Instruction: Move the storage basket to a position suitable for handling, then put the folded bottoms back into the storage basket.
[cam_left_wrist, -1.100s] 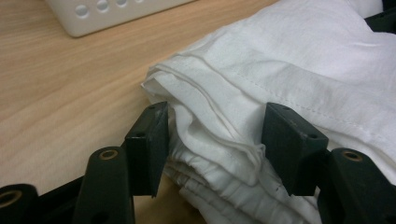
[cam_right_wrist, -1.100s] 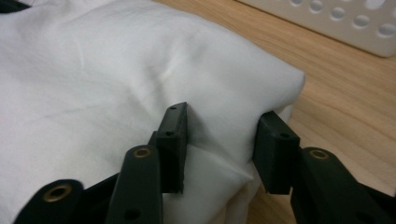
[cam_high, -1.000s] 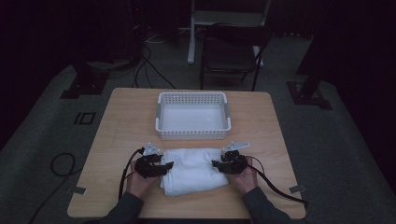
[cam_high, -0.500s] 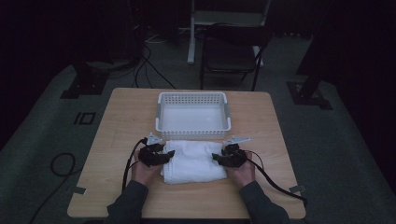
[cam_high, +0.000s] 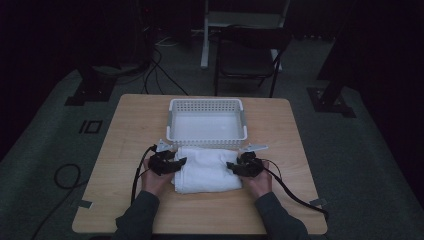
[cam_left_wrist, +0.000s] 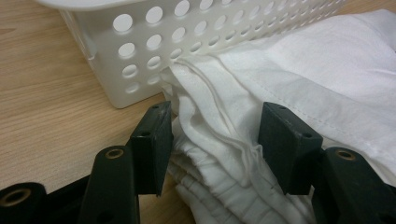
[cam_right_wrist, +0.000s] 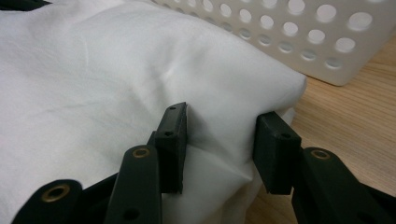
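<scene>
A folded white cloth lies on the wooden table, its far edge against the near wall of a white perforated basket. My left gripper is at the cloth's left end, my right gripper at its right end. In the left gripper view the jaws pinch the stacked folds of the cloth beside the basket's corner. In the right gripper view the jaws squeeze a creased corner of the cloth, with the basket wall just behind.
The basket's inside holds nothing. A dark chair and a white post stand on the floor beyond the table's far edge. Cables trail from both grippers across the table's near part. Bare wood lies left and right of the basket.
Both grippers have carried the cloth forward across the table, from near the front edge up against the basket's near wall.
</scene>
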